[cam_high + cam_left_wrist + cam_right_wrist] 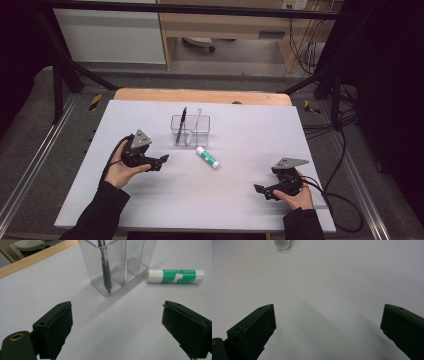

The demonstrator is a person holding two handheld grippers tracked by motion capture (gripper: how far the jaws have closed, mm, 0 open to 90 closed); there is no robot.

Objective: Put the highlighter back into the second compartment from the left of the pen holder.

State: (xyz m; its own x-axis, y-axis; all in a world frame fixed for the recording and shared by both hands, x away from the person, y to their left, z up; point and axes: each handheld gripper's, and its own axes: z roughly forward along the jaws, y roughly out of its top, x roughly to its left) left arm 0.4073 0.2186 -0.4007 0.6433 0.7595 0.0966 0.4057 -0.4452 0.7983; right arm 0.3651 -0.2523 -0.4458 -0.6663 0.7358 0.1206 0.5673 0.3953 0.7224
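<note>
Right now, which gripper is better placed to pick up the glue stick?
Left. The left gripper is open and faces the glue stick close ahead, beside the clear holder. The right gripper sits farther off.

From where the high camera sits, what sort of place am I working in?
Probably a lab recording bench: a white-topped table inside a black metal frame, loose cables beside it, and staged stationery, a clear pen holder and a glue stick.

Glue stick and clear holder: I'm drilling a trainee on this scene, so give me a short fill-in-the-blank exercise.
1. The glue stick lies on the table, ____ the clear holder.
2. The black pen stands ____ the clear holder.
3. The left gripper has its jaws ____, nothing between them.
4. The glue stick's label is white and ____.

Missing words: outside; inside; open; green
</note>
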